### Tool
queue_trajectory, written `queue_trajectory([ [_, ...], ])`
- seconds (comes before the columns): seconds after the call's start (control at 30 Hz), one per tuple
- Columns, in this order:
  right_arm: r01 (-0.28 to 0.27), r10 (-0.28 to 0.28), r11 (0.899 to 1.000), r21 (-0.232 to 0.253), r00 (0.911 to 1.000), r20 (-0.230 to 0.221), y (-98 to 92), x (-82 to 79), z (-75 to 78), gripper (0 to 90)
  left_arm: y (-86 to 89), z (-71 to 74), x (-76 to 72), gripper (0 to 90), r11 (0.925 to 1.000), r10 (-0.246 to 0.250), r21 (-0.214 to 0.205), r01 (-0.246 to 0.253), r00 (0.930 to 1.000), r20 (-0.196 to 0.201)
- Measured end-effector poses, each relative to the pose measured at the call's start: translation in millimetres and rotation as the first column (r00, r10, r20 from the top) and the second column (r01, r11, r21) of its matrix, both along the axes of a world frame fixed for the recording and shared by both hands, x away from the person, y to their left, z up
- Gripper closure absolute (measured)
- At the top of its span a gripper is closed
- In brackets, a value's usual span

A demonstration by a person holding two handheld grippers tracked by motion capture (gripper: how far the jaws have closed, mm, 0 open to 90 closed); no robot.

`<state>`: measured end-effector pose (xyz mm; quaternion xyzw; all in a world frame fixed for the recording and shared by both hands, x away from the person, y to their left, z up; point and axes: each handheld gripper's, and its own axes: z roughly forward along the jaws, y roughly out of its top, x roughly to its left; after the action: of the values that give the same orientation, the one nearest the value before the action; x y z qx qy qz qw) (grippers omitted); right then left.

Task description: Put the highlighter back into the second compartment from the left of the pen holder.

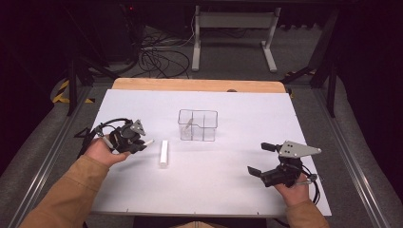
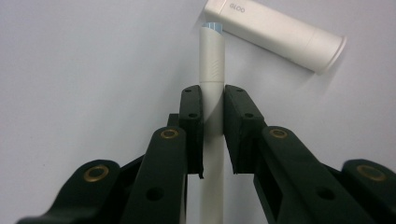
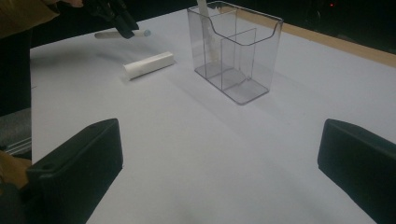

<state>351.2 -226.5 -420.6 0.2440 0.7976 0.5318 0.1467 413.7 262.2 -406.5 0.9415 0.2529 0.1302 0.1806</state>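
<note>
The white tube (image 2: 275, 29) carried the raised lettering "GLOO" near 1 end, legible in the left gripper view; no other writing was readable. It lay flat on the white table (image 1: 228, 166), left of centre, just beside the tip of the slim white stick (image 2: 212, 70). The left gripper (image 2: 212, 100) was clamped on that stick, both jaws pressed against its sides, with the stick's pale blue end projecting forward of the jaws. In the high view the left gripper (image 1: 138, 140) sat low at the table's left side.

The clear organizer (image 1: 198, 125) stood upright near the table's centre, divided into compartments, with 1 white item leaning in its left rear section. The right gripper (image 1: 259, 159) had its jaws spread wide apart, holding nothing, near the right front edge. Bare surface lay between it and the organizer. A wooden strip (image 1: 199, 85) bordered the far edge.
</note>
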Motion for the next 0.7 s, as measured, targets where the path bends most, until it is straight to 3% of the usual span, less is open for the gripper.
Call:
queue_trajectory([
  [0.23, 0.0, 0.0, 1.0, 0.003, 1.0, 0.001, -0.4, 0.0, 0.2, 0.5, -1.4, 7.7, -1.3, 78.4, 0.9997, -0.001, -0.025, 0.001, 0.9995, 0.03],
  [0.4, -0.001, 0.001, 1.0, 0.004, 1.0, 0.0, -0.3, 0.0, 0.1, 0.5, -0.6, 19.6, -3.8, 78.4, 0.9963, 0.003, -0.085, 0.002, 0.9981, 0.061],
  [0.7, -0.007, 0.007, 1.0, 0.008, 1.0, -0.003, 0.3, -0.3, -0.2, 0.5, 3.3, 36.9, -6.1, 78.4, 0.9732, 0.029, -0.23, 0.002, 0.9912, 0.129],
])
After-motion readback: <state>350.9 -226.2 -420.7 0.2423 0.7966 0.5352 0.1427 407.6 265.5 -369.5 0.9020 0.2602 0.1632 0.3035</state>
